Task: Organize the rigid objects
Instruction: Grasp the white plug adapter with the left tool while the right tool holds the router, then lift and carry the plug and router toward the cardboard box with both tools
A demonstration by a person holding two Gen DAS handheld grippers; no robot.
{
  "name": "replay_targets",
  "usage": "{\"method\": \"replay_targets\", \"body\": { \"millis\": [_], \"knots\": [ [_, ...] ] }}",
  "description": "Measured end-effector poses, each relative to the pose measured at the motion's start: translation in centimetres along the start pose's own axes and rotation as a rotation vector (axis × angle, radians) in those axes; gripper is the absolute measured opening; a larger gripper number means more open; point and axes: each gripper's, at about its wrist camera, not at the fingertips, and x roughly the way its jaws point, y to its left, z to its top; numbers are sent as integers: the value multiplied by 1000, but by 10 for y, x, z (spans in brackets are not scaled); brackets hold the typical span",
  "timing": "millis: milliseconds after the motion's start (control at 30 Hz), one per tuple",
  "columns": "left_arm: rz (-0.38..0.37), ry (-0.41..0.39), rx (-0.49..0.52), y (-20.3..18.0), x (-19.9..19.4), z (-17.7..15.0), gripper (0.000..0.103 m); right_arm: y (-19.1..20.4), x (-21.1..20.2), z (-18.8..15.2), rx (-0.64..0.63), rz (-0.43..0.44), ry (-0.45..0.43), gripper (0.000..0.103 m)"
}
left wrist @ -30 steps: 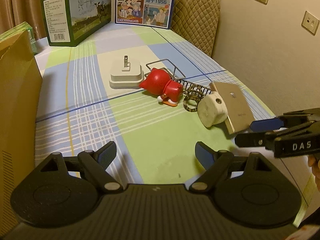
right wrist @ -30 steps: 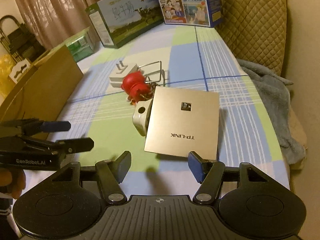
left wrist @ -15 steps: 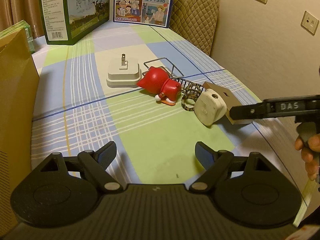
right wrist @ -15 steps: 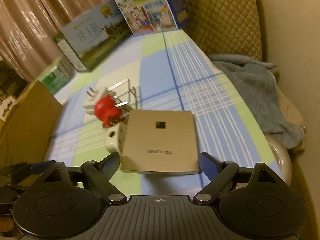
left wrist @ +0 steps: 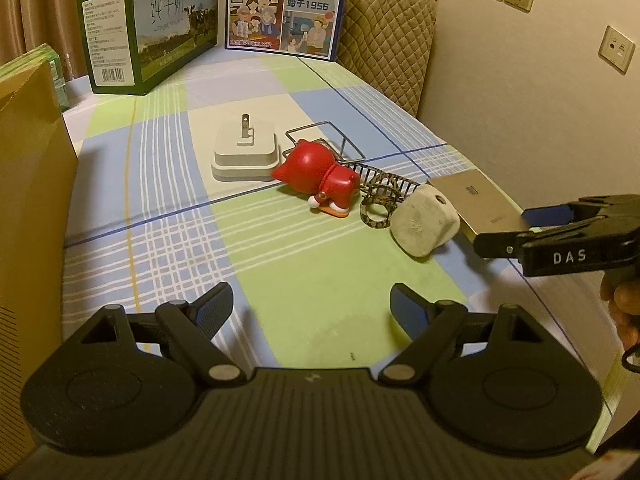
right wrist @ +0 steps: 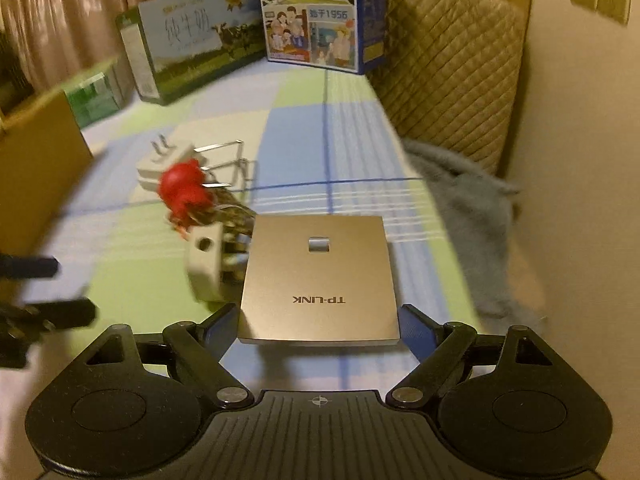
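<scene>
A gold TP-LINK panel point(right wrist: 320, 280) lies flat near the checked tablecloth's right edge. My right gripper point(right wrist: 318, 320) is open, and its blue pads flank the panel's near edge without visibly pressing on it. The left wrist view shows that gripper point(left wrist: 516, 228) reaching in from the right over the panel point(left wrist: 472, 196). Left of the panel sit a white plug adapter point(left wrist: 424, 224), a patterned ring point(left wrist: 378, 204), a red figurine point(left wrist: 316, 176), a wire rack point(left wrist: 328, 140) and a white charger base point(left wrist: 244, 152). My left gripper point(left wrist: 310, 300) hangs open over bare cloth, holding nothing.
Two milk cartons point(left wrist: 148, 28) point(left wrist: 284, 4) stand at the far end. A cardboard box point(left wrist: 28, 200) rises along the left side. A quilted chair back point(left wrist: 388, 36) and the wall close off the right. A grey cloth point(right wrist: 472, 200) lies beside the table.
My right gripper has widened its jaws and moved forward, so its pads now stand on either side of the panel's near edge. The left gripper has stayed in place.
</scene>
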Motion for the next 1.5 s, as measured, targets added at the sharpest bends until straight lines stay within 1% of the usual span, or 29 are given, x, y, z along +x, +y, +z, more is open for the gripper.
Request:
{"method": "replay_targets", "body": {
  "millis": [67,100,167,267,367,400,500,633,700,767,800,867,967,1033,1100,1167,1333,1500],
  "knots": [
    [-1,-3,-4,1,-1,1,83,2,2,-4,-45,-40,12,82],
    [-2,-6,-6,1,-1,1,83,3,3,-5,-52,-31,17,83],
    [-8,-14,-6,1,-3,1,83,7,3,-8,-64,20,24,82],
    [-14,-23,-1,1,-5,2,83,15,-3,-11,-76,116,11,82],
    [-25,-24,7,0,-3,2,83,25,-6,-17,-116,213,45,82],
    [-32,-25,10,-1,-3,3,83,29,-7,-19,-129,220,52,82],
    [-56,-33,26,-6,-1,3,83,29,-10,-21,-144,172,37,82],
    [-88,-48,62,-16,6,3,82,22,-6,-17,-126,117,44,82],
    [-88,-69,133,-23,11,4,79,21,-4,-16,-120,99,48,82],
    [-92,-88,209,-29,17,5,75,19,-5,-15,-120,91,45,82],
    [-92,-92,235,-31,20,6,74,18,-6,-16,-117,88,44,82],
    [-100,-100,290,-35,25,6,69,15,-7,-16,-107,84,45,82],
    [-128,-99,377,-41,33,4,68,11,-7,-15,-92,79,44,82],
    [-144,-100,407,-42,37,3,67,10,-7,-15,-87,78,43,82],
    [-144,-101,406,-42,40,2,60,11,-7,-15,-83,78,44,82],
    [-129,-94,391,-42,41,3,42,11,-6,-15,-79,83,47,82],
    [-107,-54,344,-38,34,0,41,13,-8,-15,-71,81,41,82],
    [-68,-9,306,-34,15,-9,41,17,-13,-18,-71,84,31,82]
  ]
}}
